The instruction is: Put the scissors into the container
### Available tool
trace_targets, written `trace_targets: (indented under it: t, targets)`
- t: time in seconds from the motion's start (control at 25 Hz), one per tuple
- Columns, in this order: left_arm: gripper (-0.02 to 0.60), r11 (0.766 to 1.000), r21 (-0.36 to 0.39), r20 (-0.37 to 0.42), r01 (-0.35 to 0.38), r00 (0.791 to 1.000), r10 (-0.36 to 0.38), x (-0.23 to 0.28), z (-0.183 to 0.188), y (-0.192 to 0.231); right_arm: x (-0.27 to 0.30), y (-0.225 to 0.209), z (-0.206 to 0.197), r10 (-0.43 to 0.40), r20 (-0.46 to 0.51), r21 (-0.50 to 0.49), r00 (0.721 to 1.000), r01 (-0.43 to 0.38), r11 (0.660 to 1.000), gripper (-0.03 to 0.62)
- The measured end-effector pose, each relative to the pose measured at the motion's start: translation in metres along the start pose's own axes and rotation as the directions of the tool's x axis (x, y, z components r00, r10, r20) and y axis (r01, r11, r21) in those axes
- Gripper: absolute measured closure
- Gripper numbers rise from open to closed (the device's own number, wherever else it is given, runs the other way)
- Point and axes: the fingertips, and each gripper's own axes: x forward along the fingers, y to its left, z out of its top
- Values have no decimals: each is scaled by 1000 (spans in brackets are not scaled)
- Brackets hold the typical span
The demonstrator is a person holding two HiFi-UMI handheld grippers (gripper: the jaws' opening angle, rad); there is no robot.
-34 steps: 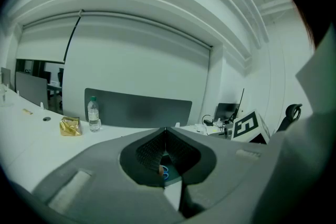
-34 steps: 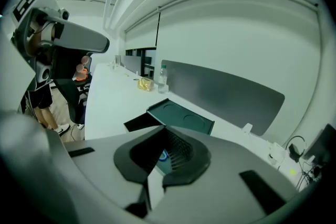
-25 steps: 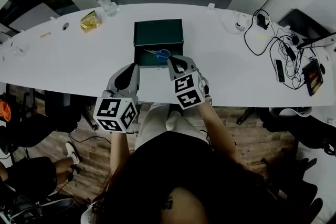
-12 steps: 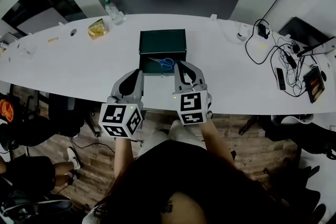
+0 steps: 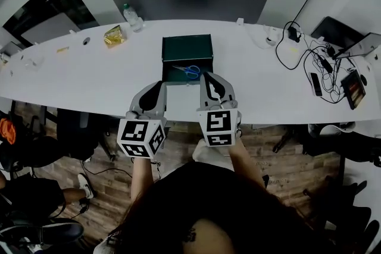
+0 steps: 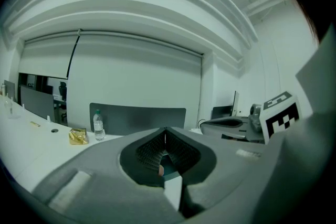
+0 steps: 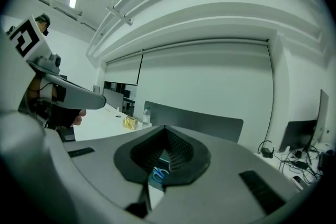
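A dark green container (image 5: 187, 49) stands open on the white table (image 5: 83, 77), straight ahead of me. The blue-handled scissors (image 5: 190, 71) lie inside its near half. My right gripper (image 5: 209, 79) is shut and empty, its tips just right of the scissors at the container's near edge. My left gripper (image 5: 156, 88) is also shut and empty, at the container's near left corner. In the right gripper view the scissors (image 7: 158, 173) show through the gap below the closed jaws. In the left gripper view a strip of the container (image 6: 169, 170) shows the same way.
A water bottle (image 5: 133, 16) and a yellow packet (image 5: 114, 36) stand at the far left of the table. Cables and small devices (image 5: 321, 71) crowd the right end. A grey chair back (image 5: 190, 3) rises behind the table.
Both grippers have drawn back a little toward the table's near edge. The right gripper's tips now sit farther from the scissors, which stay in the container.
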Motion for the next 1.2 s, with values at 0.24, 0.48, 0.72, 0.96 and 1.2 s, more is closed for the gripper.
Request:
trace_targets:
  t: [0.24,0.48,0.72,0.96,1.2]
  targets:
    - [569,1000,-5,25,18,1000,-18,-28,0,-5,-30,21,9,24,19,47,1000,-25,999,585]
    - [569,999,0,38,37,999,-37,-56,-5,-20,-64,34,18,7,54,57,998,-10,998,586]
    - [569,999,2,46,51,998,-51,-86,-11,-31,-92,44,19,-18,74,68,997,13,998,586]
    - [569,998,8,61,64,996,-65,-111,-13,-38,-120,57,23,-56,85,48,995,52,997,586]
    - [569,996,14,81,83,993,-84,-131,-15,-48,-142,67,23,-80,89,36,993,77,996,586]
